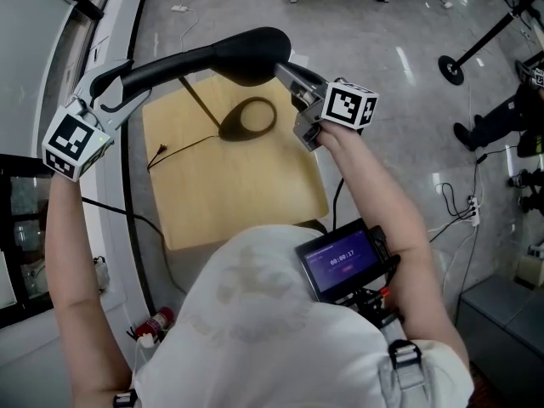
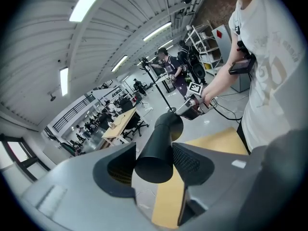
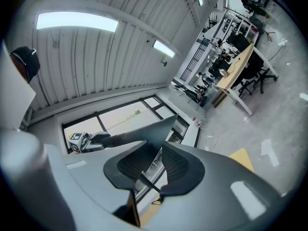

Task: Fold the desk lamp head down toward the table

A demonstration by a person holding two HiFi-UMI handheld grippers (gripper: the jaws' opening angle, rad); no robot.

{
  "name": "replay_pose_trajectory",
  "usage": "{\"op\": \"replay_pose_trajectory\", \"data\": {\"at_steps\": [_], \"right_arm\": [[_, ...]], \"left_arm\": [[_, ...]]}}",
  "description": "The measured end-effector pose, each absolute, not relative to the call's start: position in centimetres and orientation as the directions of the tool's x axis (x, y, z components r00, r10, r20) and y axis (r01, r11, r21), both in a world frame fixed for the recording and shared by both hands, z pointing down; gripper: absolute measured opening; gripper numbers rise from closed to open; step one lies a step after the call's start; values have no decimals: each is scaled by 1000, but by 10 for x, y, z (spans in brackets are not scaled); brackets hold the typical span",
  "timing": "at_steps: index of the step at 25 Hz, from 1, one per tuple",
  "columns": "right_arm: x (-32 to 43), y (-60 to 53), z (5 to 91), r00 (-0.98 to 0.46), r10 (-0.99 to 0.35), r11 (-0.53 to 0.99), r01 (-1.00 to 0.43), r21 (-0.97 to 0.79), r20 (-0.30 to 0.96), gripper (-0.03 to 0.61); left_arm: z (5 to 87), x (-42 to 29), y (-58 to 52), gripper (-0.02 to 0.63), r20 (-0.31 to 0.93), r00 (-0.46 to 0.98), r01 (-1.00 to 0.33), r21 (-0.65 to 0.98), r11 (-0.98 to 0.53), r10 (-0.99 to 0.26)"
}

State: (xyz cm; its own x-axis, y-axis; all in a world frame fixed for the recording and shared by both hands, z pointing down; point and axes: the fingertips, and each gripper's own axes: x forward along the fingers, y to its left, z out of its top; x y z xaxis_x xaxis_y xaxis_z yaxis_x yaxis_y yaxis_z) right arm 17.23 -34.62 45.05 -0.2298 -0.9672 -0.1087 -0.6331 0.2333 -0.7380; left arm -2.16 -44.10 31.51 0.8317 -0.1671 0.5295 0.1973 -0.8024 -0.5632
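- The left gripper [image 2: 154, 165] has its jaws closed on the black lamp arm [image 2: 161, 141], with a pad touching each side.
- The arm runs to the far lamp head [image 2: 173, 124], where the right gripper [image 2: 185, 110] meets it.
- A wooden table [image 2: 216, 141] lies beneath; the person's white shirt [image 2: 274, 81] fills the right.

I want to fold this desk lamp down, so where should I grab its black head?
Grip the lamp head at its thin flat tip, end-on from the right, as the right gripper does: that edge fits between jaws, well away from the stem. The left gripper holds the round tail.
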Motion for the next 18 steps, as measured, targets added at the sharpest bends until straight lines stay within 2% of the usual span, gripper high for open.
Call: {"op": "replay_pose_trajectory", "data": {"at_steps": [18], "right_arm": [[152,-350,492,-304,-940,289,-475,-831,-154,109]], "left_arm": [[304,0,-426,241,594,788,289,-589,-754,-162]]}}
